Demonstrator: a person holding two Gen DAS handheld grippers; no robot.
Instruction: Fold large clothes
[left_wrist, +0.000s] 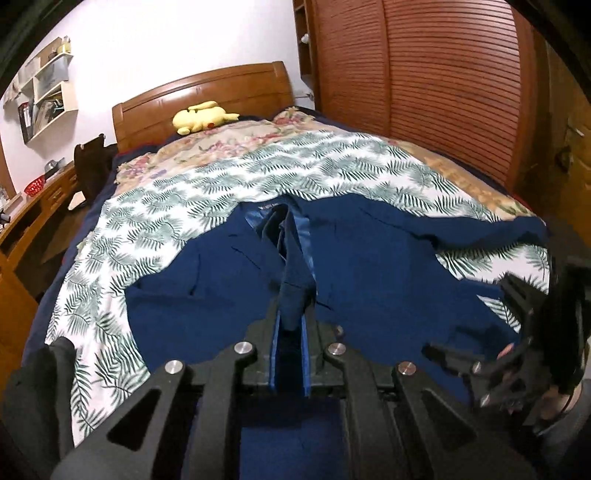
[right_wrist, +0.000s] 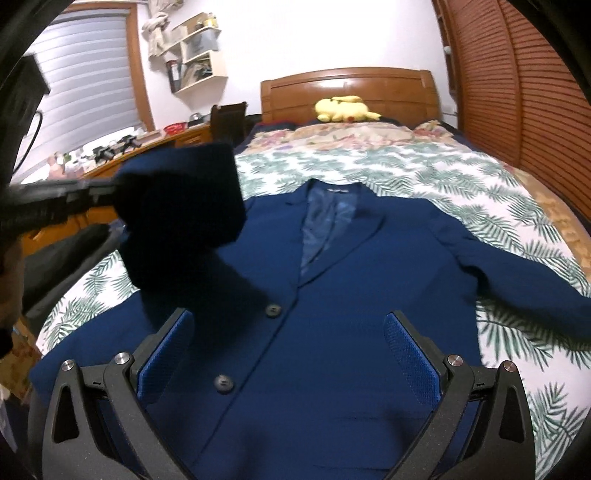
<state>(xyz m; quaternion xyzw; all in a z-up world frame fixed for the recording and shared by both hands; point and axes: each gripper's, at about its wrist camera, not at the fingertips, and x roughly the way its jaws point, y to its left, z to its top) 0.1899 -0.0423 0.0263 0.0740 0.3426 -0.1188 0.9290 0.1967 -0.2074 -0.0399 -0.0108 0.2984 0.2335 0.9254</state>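
A navy blue jacket lies front up on the leaf-print sheet of a bed, collar toward the headboard, with two buttons showing. Its right-hand sleeve stretches out flat. My left gripper is shut on the other sleeve, which rises as a narrow strip from the jacket. In the right wrist view, that left gripper holds the lifted sleeve in the air over the jacket's left side. My right gripper hovers open above the jacket's lower front with nothing between its pads.
A yellow plush toy rests by the wooden headboard. Louvred wardrobe doors run along the bed's right side. A cluttered wooden desk, a dark chair and wall shelves stand to the left.
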